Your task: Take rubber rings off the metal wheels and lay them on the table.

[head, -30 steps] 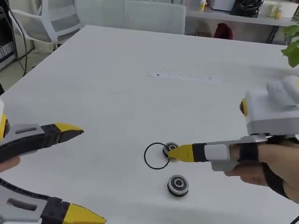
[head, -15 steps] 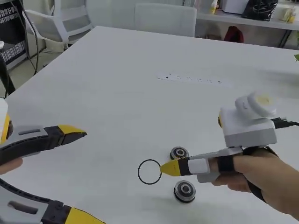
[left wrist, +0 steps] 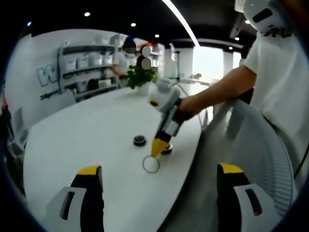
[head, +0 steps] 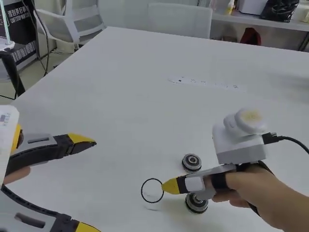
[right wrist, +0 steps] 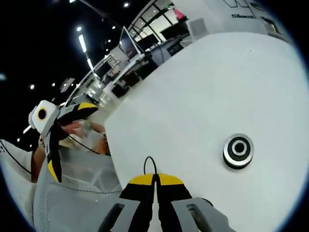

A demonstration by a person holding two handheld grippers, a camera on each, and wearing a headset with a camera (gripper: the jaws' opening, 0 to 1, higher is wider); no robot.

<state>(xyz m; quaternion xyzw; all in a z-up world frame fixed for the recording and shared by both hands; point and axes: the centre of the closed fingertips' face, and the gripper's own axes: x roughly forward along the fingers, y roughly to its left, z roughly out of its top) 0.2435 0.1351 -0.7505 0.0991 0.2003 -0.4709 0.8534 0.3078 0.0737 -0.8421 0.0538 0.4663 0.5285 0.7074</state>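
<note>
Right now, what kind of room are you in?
Probably an office or lab workroom: a big white table with office chairs at its far edge, wall shelves stacked with boxes, and rows of ceiling lights.

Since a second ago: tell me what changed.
The right gripper, fingers shut on the ring, drew it away from the far wheel, nearer and left. The far wheel and near wheel stayed put; the left gripper stayed open and idle.
</note>
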